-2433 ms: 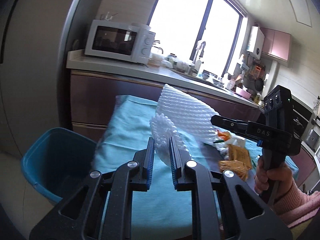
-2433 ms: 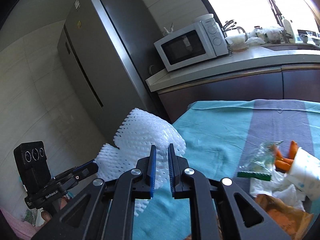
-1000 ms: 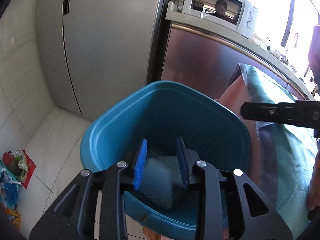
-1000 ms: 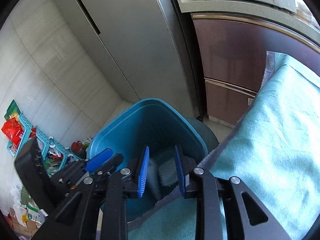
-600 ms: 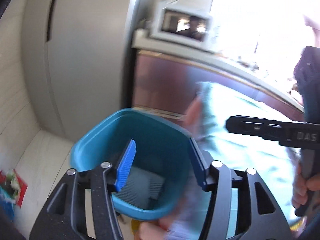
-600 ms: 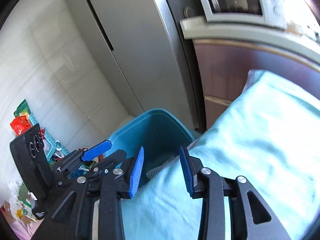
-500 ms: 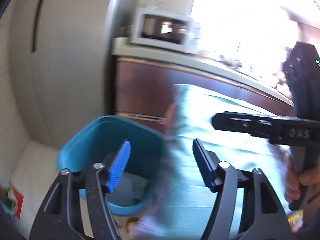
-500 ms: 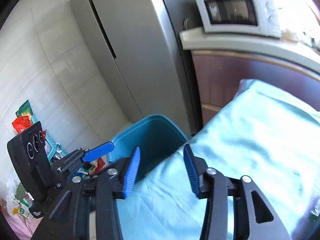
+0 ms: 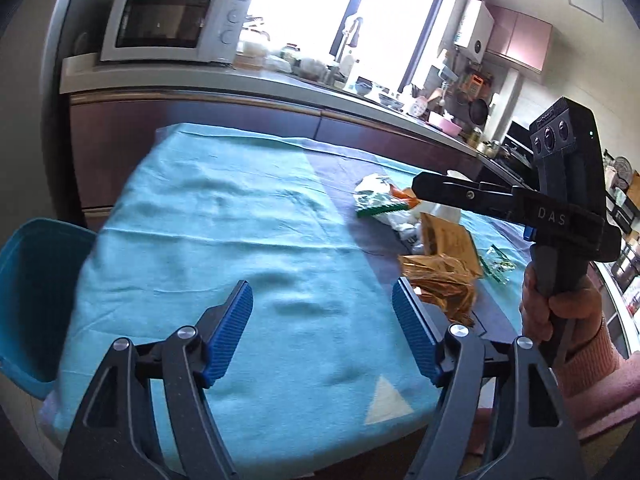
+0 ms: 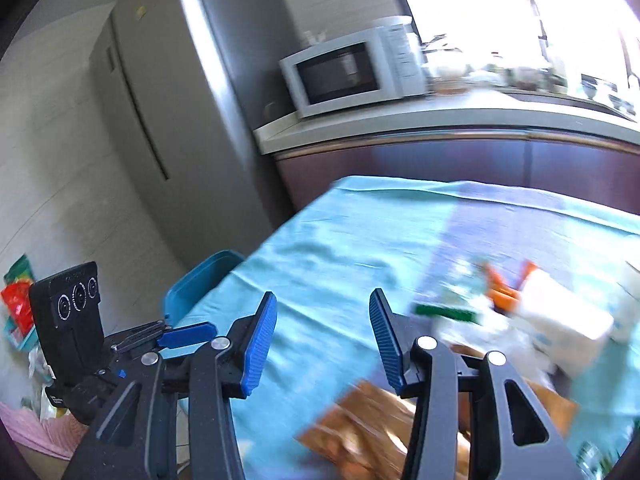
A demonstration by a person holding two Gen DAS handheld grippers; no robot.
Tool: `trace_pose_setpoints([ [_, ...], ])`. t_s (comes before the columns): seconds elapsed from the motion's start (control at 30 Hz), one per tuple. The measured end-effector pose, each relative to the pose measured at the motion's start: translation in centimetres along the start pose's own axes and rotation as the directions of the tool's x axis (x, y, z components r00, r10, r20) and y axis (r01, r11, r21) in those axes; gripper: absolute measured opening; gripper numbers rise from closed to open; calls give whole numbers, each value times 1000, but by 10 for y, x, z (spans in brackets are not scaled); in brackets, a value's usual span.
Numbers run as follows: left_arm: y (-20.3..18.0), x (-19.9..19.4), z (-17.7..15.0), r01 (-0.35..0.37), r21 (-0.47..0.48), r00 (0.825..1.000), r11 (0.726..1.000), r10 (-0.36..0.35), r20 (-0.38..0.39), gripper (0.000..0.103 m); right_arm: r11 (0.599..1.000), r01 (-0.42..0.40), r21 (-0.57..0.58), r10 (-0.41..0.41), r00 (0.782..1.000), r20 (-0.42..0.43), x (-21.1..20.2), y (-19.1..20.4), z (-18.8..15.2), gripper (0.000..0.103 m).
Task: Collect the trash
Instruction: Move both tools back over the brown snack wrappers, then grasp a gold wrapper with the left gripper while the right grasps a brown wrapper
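My left gripper (image 9: 322,296) hovers over the teal-covered table (image 9: 240,240), its jaws opening with nothing between them. To its right lies the trash: a green-and-white wrapper (image 9: 374,200), a brown paper bag (image 9: 448,240), a crinkled amber wrapper (image 9: 440,280) and a small clear packet (image 9: 498,264). My right gripper (image 10: 323,300) is above the table too, jaws opening and empty, with the blurred amber wrapper (image 10: 360,420) just below it. The blue bin (image 9: 28,280) stands on the floor at the table's left end. The bin's inside is hidden.
A white microwave (image 9: 168,24) sits on the counter behind the table, beside a tall grey fridge (image 10: 180,100). A hand in a pink sleeve (image 9: 560,312) holds the right gripper. Bags and a small basket (image 10: 16,300) clutter the floor at the left.
Both grippers let go of the white foam netting into the blue bin, opened wide, and swung up and to the right from the bin to over the table.
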State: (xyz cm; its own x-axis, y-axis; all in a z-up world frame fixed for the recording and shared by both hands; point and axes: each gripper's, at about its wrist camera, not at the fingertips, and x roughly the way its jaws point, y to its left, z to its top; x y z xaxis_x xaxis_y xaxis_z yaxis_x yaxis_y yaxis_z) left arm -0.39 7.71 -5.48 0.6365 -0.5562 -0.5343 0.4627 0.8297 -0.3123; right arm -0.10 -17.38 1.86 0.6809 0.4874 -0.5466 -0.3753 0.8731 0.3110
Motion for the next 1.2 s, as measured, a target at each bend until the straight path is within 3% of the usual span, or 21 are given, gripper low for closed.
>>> trace_pose_setpoints([
  [0.2,-36,31,-3,100,59,992,993,-95,-82,75,985,135,110,-140,989,39,-38,-54,-20,53],
  [0.33,-49,52,-2,129,58,982,990,-120,-145,74,967,177,183,-185,982,28,-49,-83,-33,57],
  [0.73,-66,84,-4,181,23,956,983,-170,-241,64,957,125,262,-122,992,-31,-34,-107,-61,57],
  [0.87,-65,90,-2,208,-11,945,978,-204,-254,50,957,91,275,-83,996,-42,-30,-106,-65,56],
  [0.97,-65,93,-2,219,-21,941,975,-217,-260,29,960,81,269,-71,996,-48,-28,-103,-67,44],
  [1.2,-65,90,-2,215,-8,947,977,-210,-244,22,964,68,257,-61,998,-33,-34,-99,-67,22],
])
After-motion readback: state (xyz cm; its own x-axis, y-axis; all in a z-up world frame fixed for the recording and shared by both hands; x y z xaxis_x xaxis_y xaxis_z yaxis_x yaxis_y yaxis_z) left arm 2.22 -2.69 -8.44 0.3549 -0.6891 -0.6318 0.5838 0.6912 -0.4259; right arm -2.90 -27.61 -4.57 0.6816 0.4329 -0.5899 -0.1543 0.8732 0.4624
